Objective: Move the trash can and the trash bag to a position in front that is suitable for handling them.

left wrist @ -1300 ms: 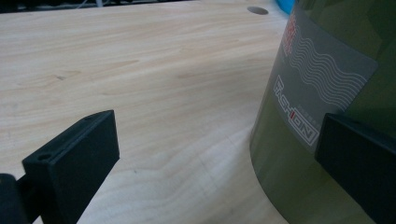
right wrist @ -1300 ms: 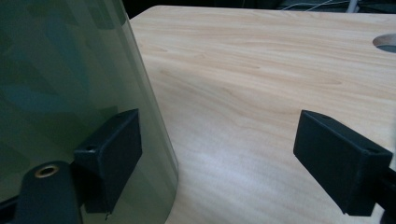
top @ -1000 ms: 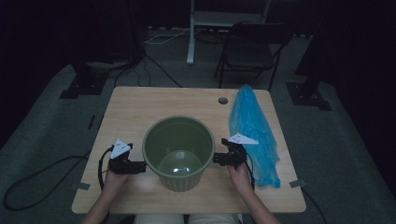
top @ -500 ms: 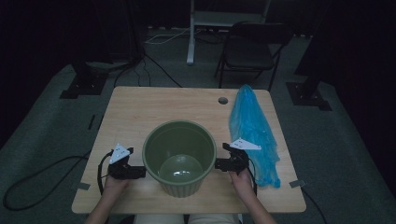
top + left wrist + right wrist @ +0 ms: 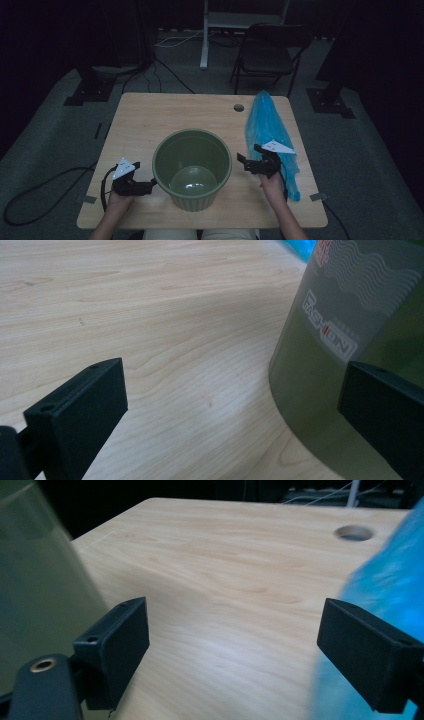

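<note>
Green bin (image 5: 192,167) upright near the middle of the bench (image 5: 150,125), toward the near edge. Left tongs (image 5: 145,186) wide, just left of its wall. Right tongs (image 5: 246,162) wide, empty, between bin and blue bag (image 5: 267,127).

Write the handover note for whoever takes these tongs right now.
Left tongs: open, holding nothing, low beside the left wall of the green bin.
Right tongs: open, holding nothing, between the bin and the blue plastic bag.
Bin stands upright near the table's front edge, nothing in it. Bag lies folded along the right side.
Done: bin is set down and free of the tongs.
Left, probably: pick up the bag and line the bin with it; bag not yet gripped.
</note>
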`<state>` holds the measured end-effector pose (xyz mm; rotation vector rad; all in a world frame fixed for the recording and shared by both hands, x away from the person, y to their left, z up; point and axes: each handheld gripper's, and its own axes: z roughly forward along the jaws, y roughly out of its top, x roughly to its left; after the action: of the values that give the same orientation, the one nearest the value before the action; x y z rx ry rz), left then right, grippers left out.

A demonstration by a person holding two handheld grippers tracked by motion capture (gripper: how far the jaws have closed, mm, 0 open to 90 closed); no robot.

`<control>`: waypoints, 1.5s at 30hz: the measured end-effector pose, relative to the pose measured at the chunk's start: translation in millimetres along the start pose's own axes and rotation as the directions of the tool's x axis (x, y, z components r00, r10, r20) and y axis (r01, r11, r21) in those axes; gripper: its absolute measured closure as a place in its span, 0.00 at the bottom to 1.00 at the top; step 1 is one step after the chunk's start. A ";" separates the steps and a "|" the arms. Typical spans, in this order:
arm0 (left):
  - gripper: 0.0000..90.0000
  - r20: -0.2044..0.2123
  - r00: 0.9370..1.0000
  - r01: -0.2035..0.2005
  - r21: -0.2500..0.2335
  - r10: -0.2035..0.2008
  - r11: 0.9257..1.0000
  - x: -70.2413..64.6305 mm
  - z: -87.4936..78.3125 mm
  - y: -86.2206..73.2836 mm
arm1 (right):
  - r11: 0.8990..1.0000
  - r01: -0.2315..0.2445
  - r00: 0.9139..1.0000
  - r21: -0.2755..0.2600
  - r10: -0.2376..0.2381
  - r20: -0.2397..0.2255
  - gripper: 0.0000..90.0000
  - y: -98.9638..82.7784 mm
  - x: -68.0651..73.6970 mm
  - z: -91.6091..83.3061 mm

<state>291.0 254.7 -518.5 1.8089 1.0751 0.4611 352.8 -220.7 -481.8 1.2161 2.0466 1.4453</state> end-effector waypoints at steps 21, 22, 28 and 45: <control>0.00 0.002 1.000 -0.007 -0.011 0.007 1.000 11.1 -19.5 -26.0 | 0.987 -0.146 0.946 0.061 0.121 0.302 0.14 -21.9 -116.1 -59.8; 0.00 0.007 1.000 -0.009 -0.008 0.009 1.000 10.5 -19.1 -26.1 | 0.986 -0.157 0.939 0.063 0.130 0.319 0.14 -24.9 -119.6 -61.6; 0.00 0.014 1.000 -0.005 -0.010 0.005 1.000 9.6 -18.8 -26.8 | 0.976 -0.193 0.914 0.104 0.140 0.379 0.15 -41.4 -132.3 -65.2; 0.00 0.013 1.000 0.000 -0.020 0.000 1.000 9.9 -19.7 -28.1 | 0.954 -0.153 0.920 0.259 0.042 0.390 0.66 -58.7 -119.6 -33.5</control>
<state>269.4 278.0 -534.8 1.7927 1.0578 0.4575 371.6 -342.8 -542.1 1.5924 1.9819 0.8742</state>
